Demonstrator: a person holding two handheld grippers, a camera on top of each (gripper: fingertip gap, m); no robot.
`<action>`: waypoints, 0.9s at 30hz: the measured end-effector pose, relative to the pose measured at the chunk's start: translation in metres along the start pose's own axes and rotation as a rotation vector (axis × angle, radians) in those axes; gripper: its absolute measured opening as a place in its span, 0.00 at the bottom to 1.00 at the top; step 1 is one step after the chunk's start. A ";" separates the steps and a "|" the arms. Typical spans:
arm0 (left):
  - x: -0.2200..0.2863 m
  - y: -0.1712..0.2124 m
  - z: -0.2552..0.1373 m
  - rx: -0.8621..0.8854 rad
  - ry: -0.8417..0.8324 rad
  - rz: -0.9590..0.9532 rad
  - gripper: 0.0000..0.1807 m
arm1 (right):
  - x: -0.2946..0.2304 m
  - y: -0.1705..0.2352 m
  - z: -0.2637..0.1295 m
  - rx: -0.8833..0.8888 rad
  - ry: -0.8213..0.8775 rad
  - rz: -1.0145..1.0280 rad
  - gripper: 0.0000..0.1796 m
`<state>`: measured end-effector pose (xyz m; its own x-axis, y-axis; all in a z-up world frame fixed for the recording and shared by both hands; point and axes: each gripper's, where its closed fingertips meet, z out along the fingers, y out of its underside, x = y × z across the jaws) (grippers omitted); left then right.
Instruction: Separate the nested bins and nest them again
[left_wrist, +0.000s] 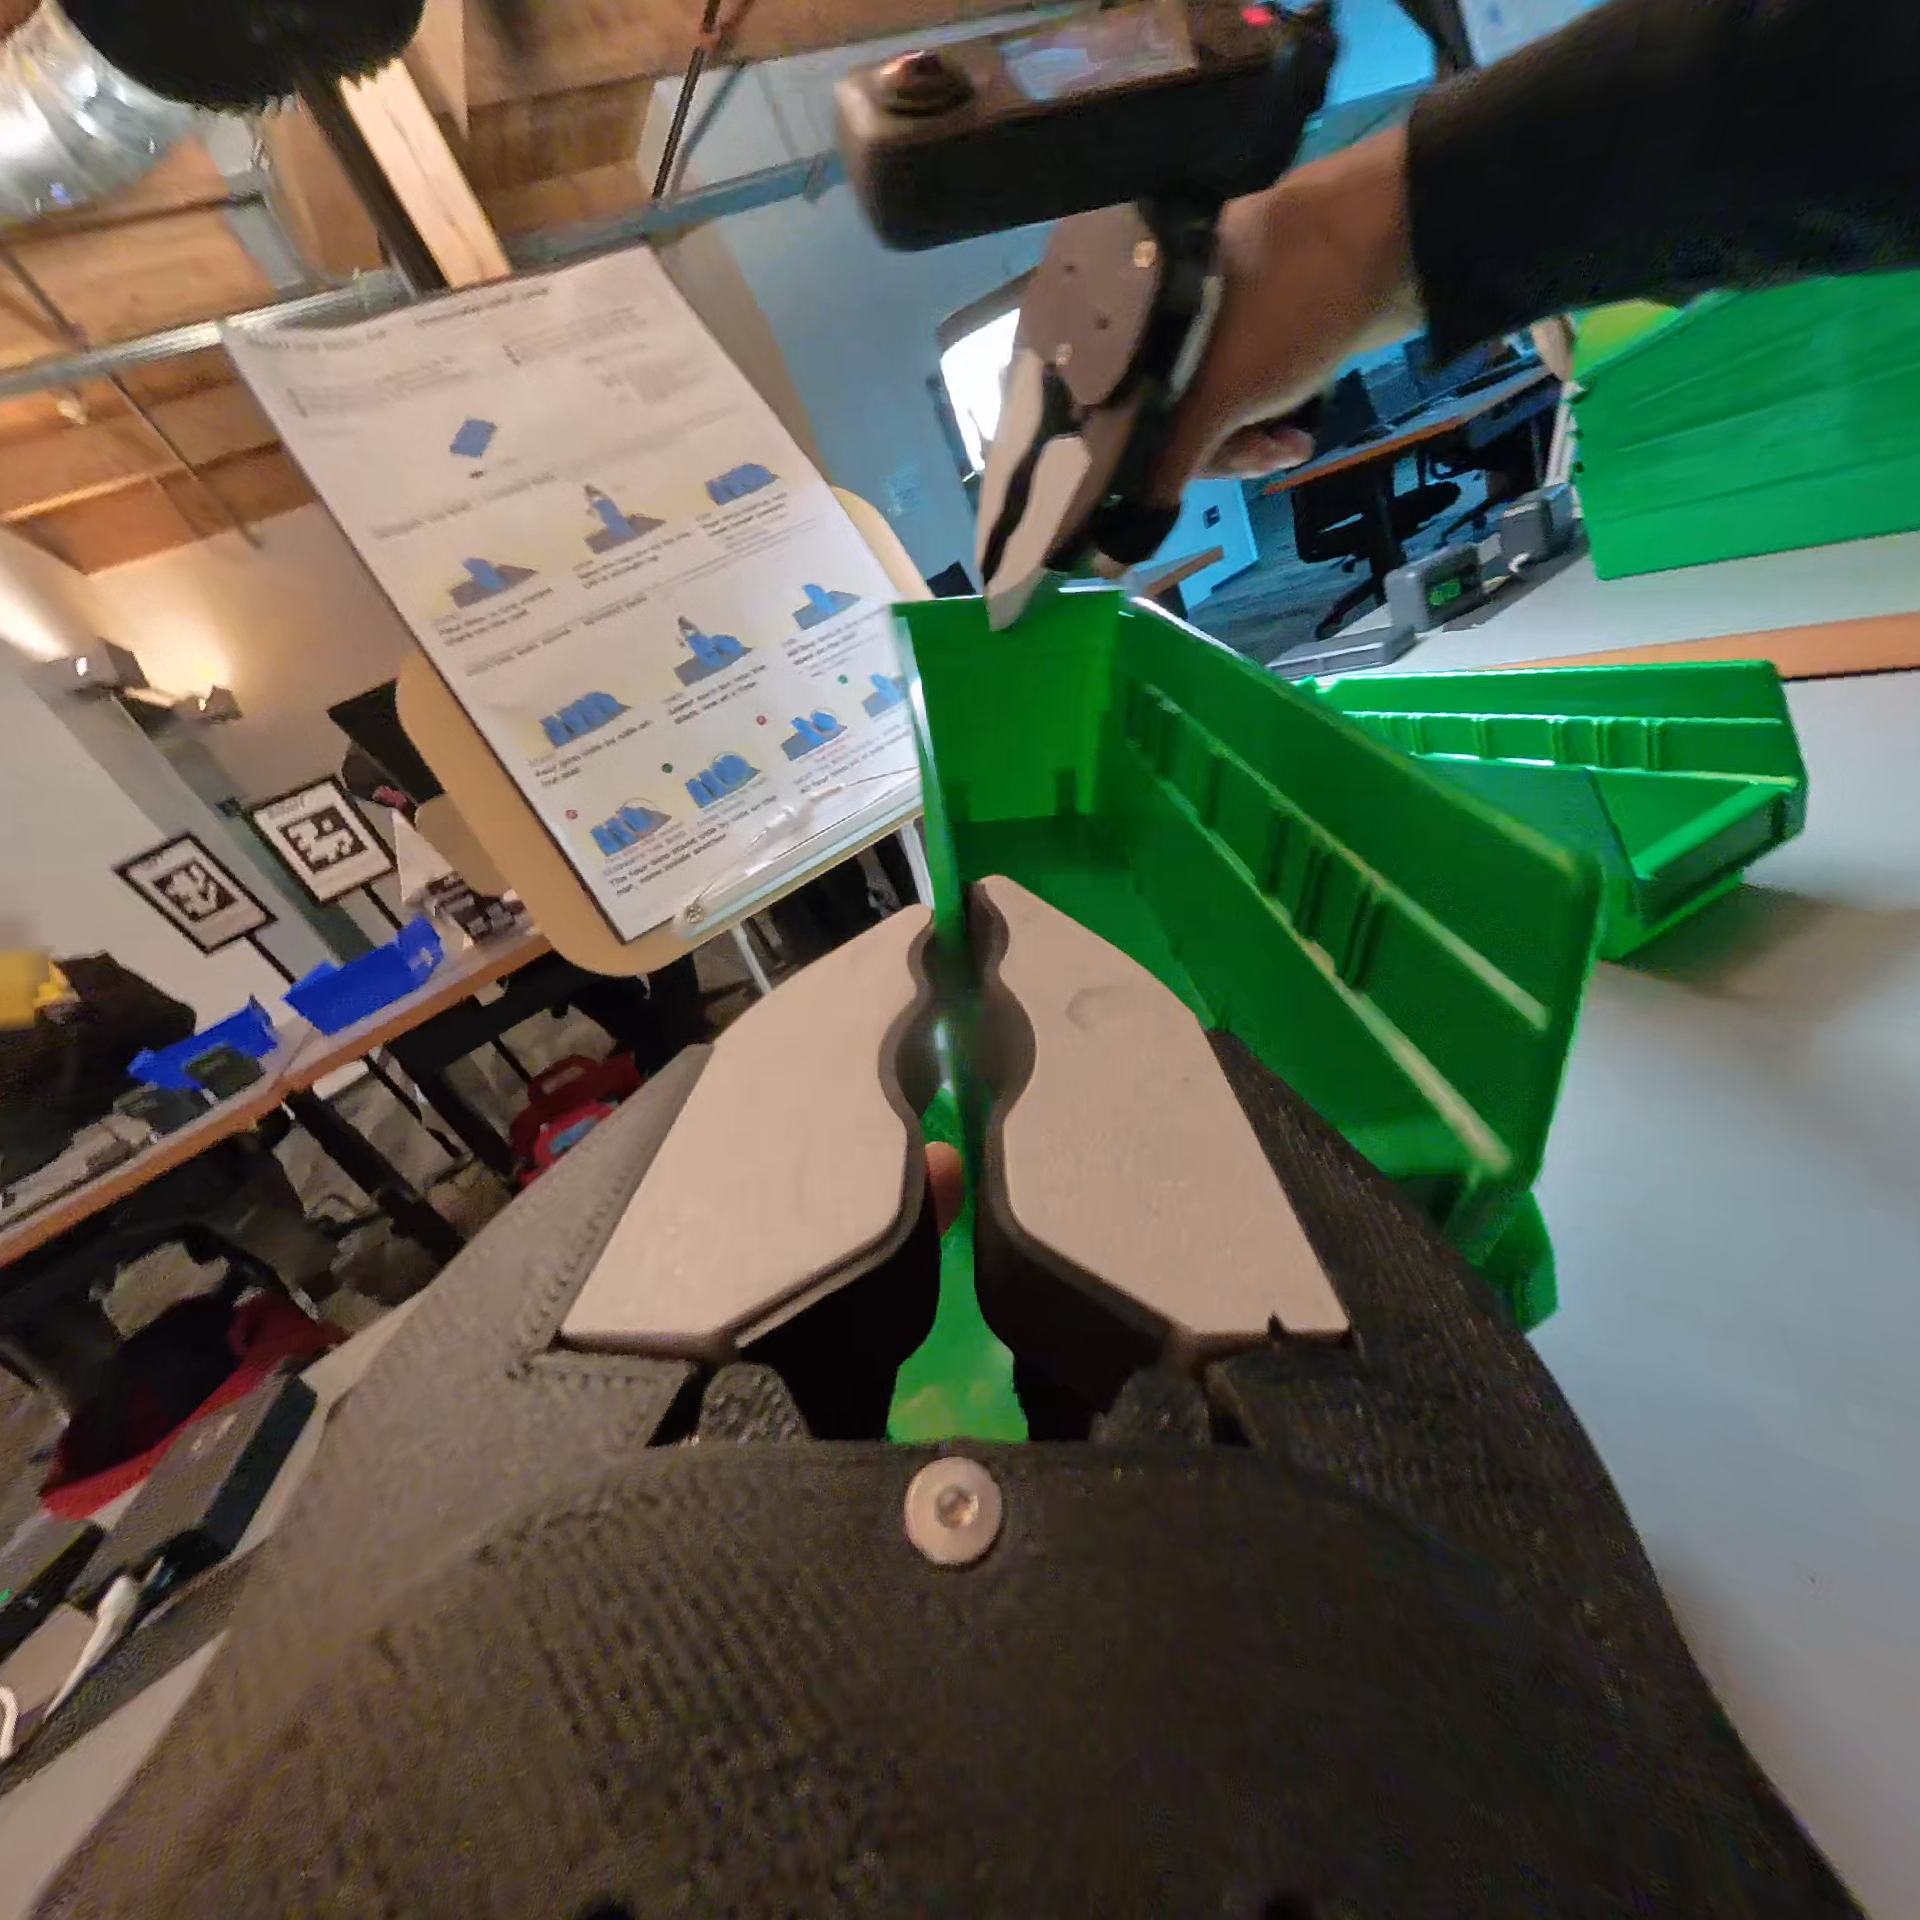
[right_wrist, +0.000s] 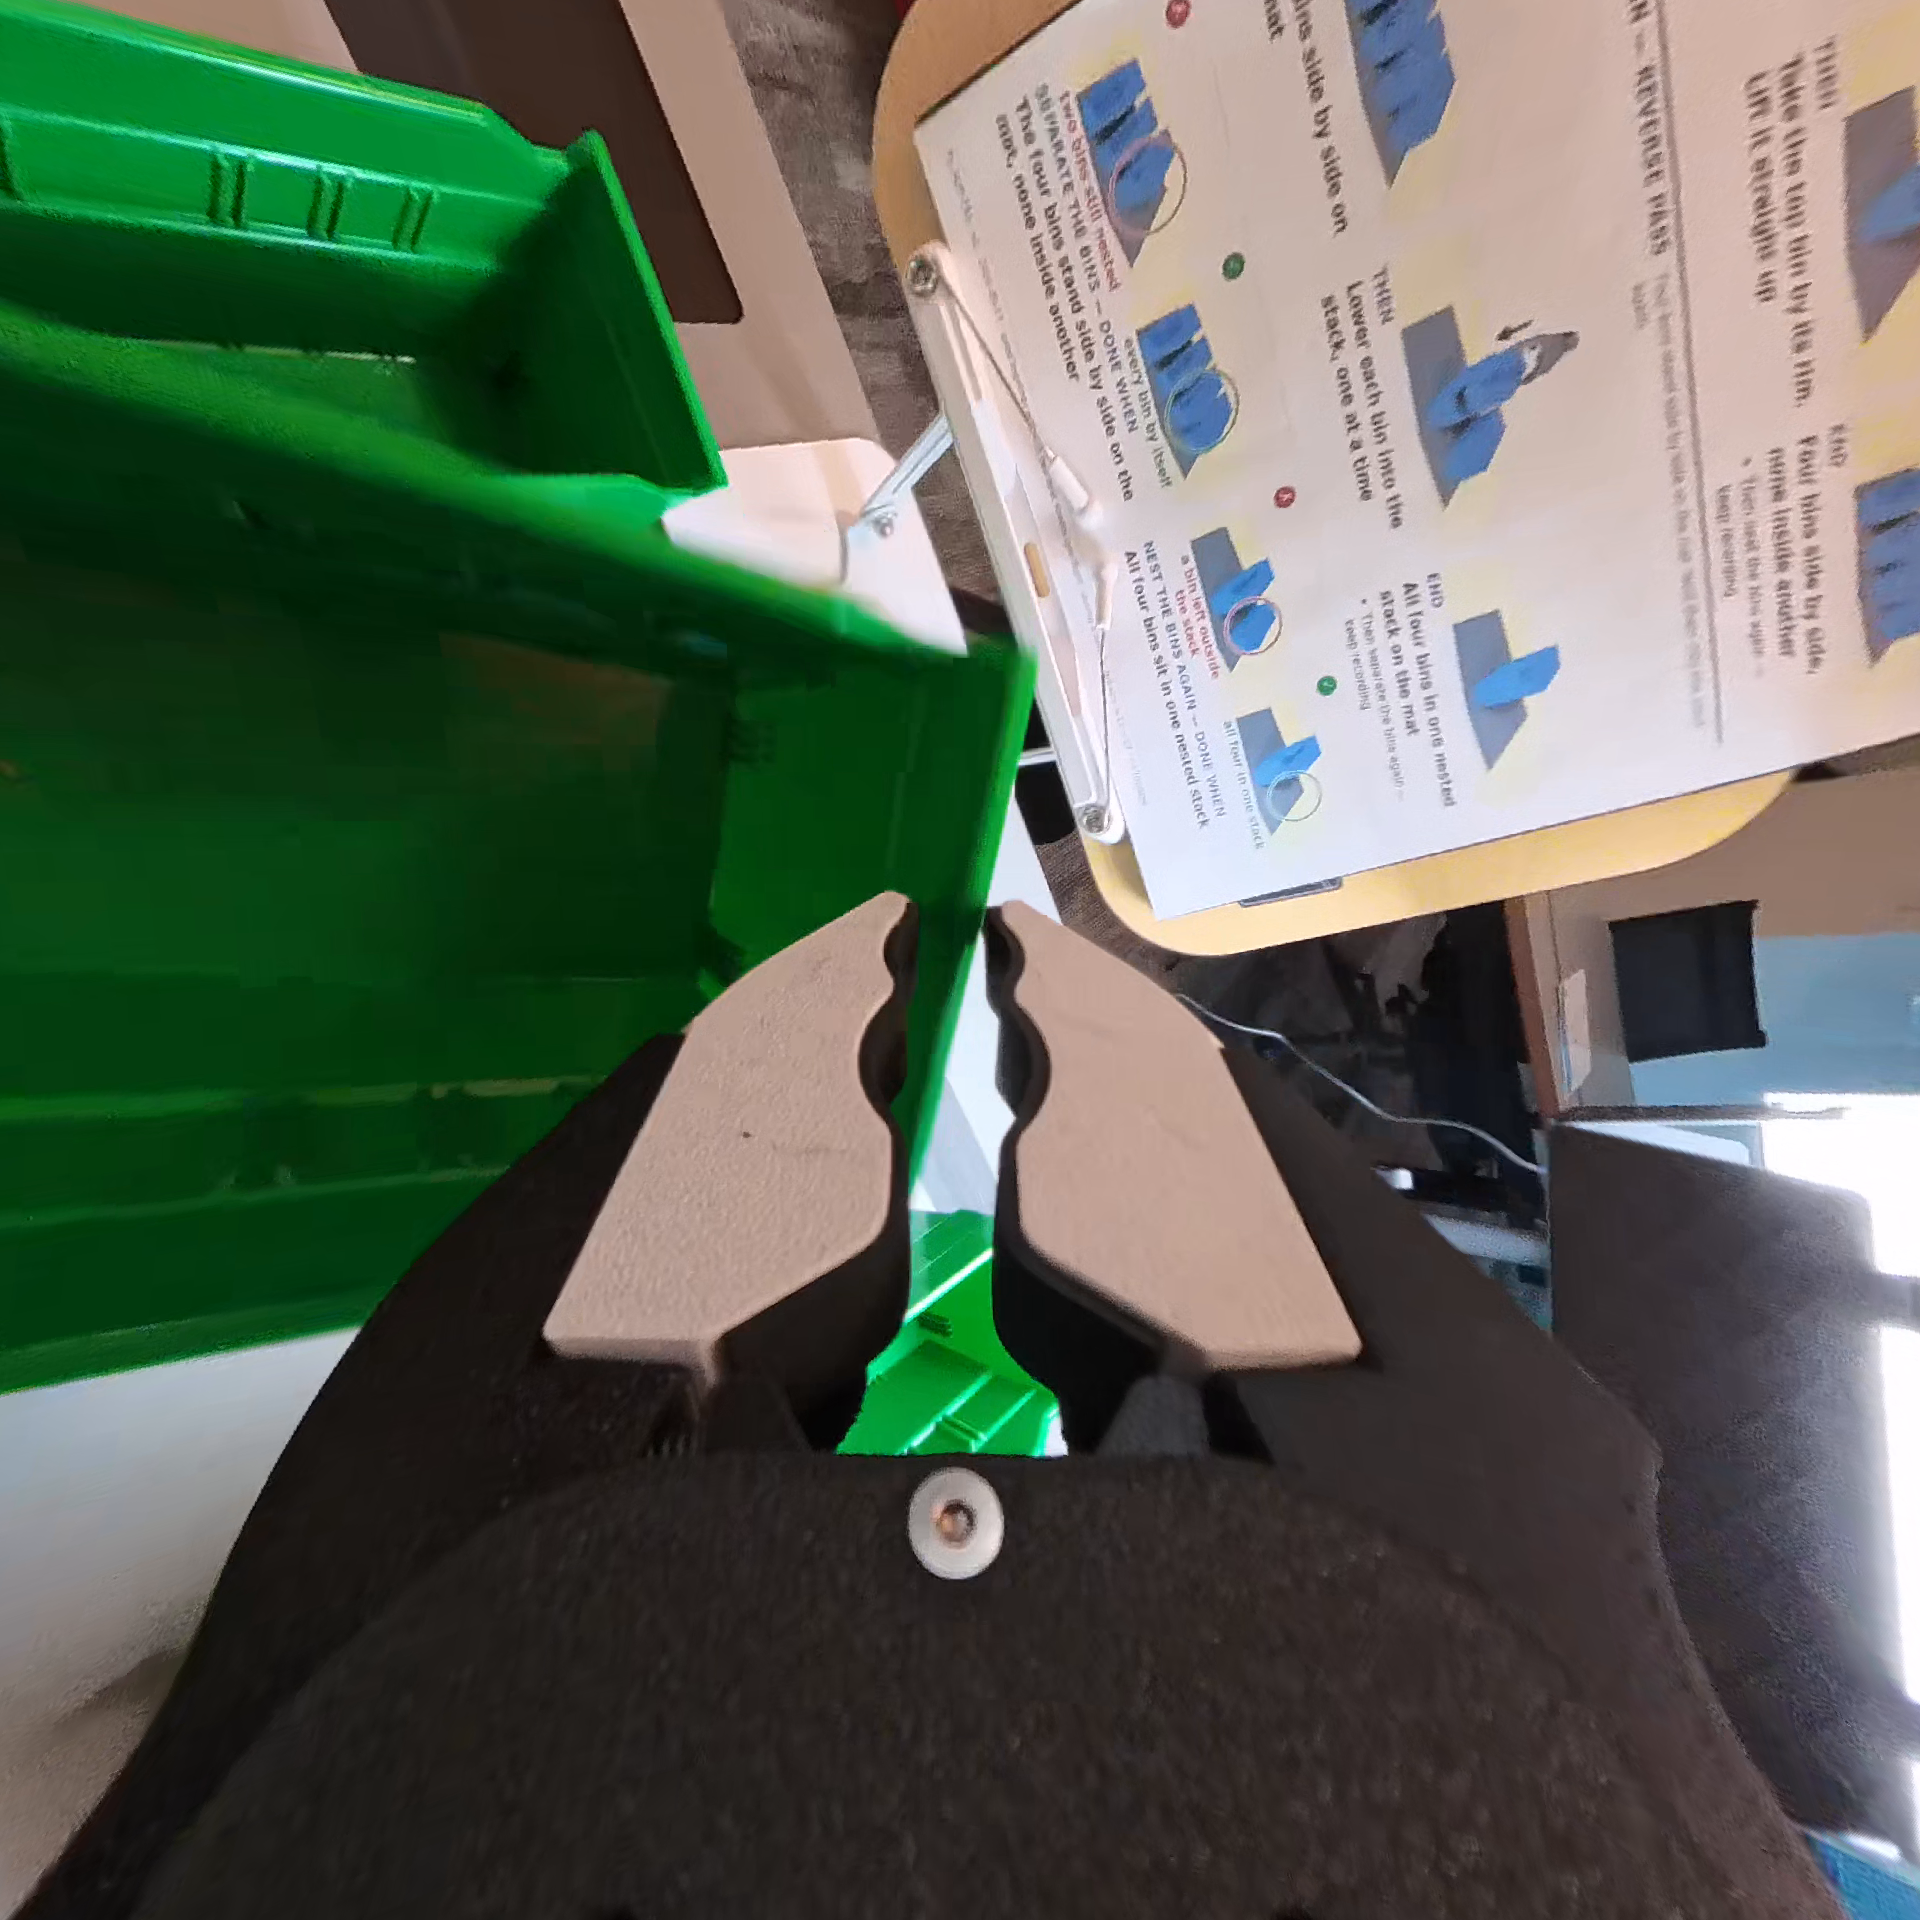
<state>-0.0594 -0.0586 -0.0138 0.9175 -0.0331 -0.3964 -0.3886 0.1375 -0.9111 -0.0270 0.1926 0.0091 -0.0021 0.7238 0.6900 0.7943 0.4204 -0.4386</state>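
**A:** The green bin (left_wrist: 1247, 883) you hold is up off the desk (left_wrist: 1714, 1143), tilted, its open side toward the left wrist camera. It looks like thin moulded plastic: light, fairly stiff along the ribbed long wall, but the plain end walls will likely flex and the smooth surface may slip if you pinch loosely.

**B:** Where do you have it?

**A:** Your left gripper (left_wrist: 961, 925) is closed on the thin near wall, edge running straight between the pads at 12 o'clock. Your right gripper (right_wrist: 951, 920) is clamped on the opposite end wall; in the left view its tips bite the top rim at about 12 o'clock, high in the frame. So you carry it by both ends.

**B:** Better grip points?

**A:** Stay on the rim near a corner, where the walls brace each other, I judge. Keep both pinches level or the bin may twist.

**B:** And around it?

**A:** A second green bin (left_wrist: 1621, 769) lies on the desk at 2 o'clock, a further one (left_wrist: 1745, 436) beyond it at 1 o'clock. An instruction sheet (left_wrist: 582, 582) stands on an easel at 11 o'clock; blue bins (left_wrist: 364, 971) sit on a far desk at 9 o'clock.
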 end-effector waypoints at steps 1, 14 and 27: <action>-0.003 0.000 0.002 -0.008 -0.003 -0.007 0.01 | -0.001 -0.004 -0.005 0.027 0.016 0.010 0.07; -0.003 -0.002 0.029 -0.059 -0.006 -0.047 0.01 | -0.229 -0.077 -0.118 0.251 -0.430 -0.056 0.25; 0.012 -0.015 0.029 -0.029 0.067 -0.089 0.04 | -0.252 -0.059 -0.068 0.044 -0.254 -0.129 0.18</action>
<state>-0.0396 -0.0323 -0.0014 0.9411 -0.1102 -0.3198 -0.3094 0.1021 -0.9455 -0.0322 -0.0518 -0.0991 -0.2580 0.7742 0.5779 0.7505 0.5373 -0.3847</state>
